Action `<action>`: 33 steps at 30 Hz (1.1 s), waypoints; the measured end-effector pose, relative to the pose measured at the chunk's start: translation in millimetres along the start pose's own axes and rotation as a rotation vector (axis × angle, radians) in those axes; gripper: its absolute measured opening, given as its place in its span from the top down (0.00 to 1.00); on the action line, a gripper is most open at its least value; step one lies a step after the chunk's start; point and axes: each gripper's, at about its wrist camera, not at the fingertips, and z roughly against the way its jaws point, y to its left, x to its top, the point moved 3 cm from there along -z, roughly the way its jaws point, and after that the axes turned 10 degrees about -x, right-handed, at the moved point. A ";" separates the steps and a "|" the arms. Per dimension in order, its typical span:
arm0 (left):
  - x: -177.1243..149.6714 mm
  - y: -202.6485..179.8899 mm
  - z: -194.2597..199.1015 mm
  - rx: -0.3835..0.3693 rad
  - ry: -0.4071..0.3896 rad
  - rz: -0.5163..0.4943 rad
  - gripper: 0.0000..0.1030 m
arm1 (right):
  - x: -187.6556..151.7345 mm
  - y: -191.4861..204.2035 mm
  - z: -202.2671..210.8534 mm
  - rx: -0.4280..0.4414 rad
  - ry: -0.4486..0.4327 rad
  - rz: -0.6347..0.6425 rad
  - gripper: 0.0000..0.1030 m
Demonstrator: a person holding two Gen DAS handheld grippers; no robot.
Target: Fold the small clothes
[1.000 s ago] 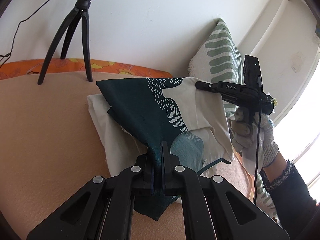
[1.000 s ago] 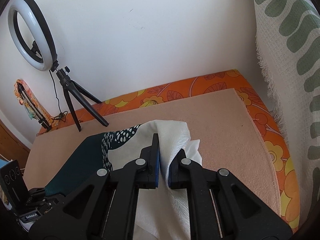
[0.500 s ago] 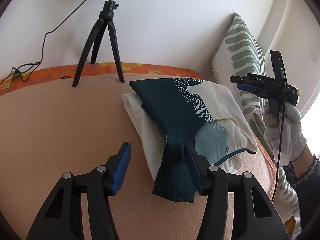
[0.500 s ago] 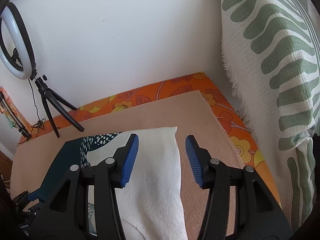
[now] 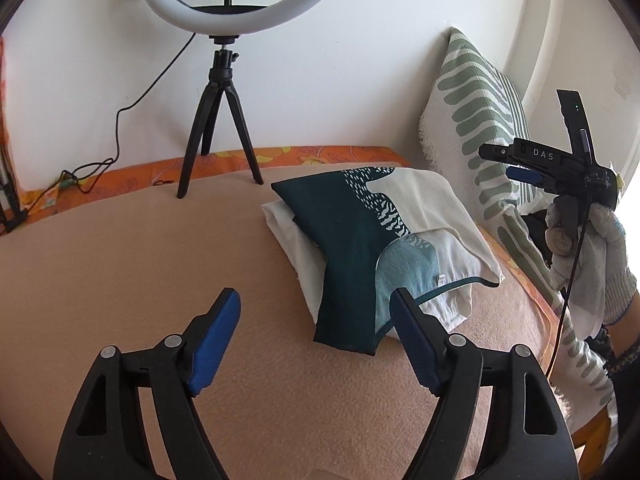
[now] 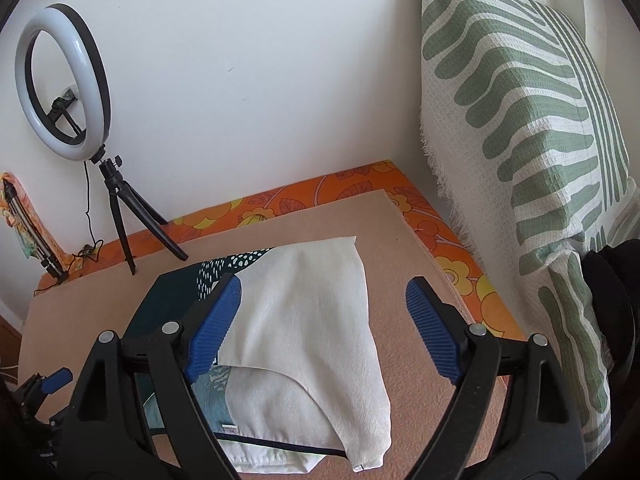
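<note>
Left wrist view, my left gripper point(image 5: 316, 334) had just been opening, jaws wide and empty, folded teal-and-cream garment point(image 5: 372, 240) lying on the tan blanket point(image 5: 120, 280), my right gripper point(image 6: 324, 326) likewise spread wide over it, "DAS" lettering point(image 5: 543, 154) readable on its body.

ring light point(image 5: 244, 12): top cut off | cushion point(image 6: 540, 160): right edge cut off

Both grippers, the left gripper point(image 5: 316, 336) and the right gripper point(image 6: 324, 326), were matte black plastic with triangular cut-outs in the arms, silver screw heads at the pivots and ribbed blue pads point(image 6: 214, 326) on the fingers. The right unit's body carried white "DAS" lettering and a thin black cable point(image 5: 570, 280) hanging below it. The right hand point(image 5: 588, 256) wore a white knit glove with grey fingertips, above a dark sleeve point(image 5: 628, 364).
</note>
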 end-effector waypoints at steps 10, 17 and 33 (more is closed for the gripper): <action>-5.2 -16.6 58.2 0.007 -0.050 -0.059 0.21 | -24.4 21.8 78.6 -0.106 -0.078 0.011 0.08; -12.4 -19.0 92.0 0.077 -0.056 -0.077 0.20 | -46.4 41.8 120.6 -0.131 -0.113 0.034 0.08; -49.0 -26.8 150.9 0.151 -0.131 -0.175 0.01 | -106.7 93.6 188.6 -0.104 -0.187 0.017 0.00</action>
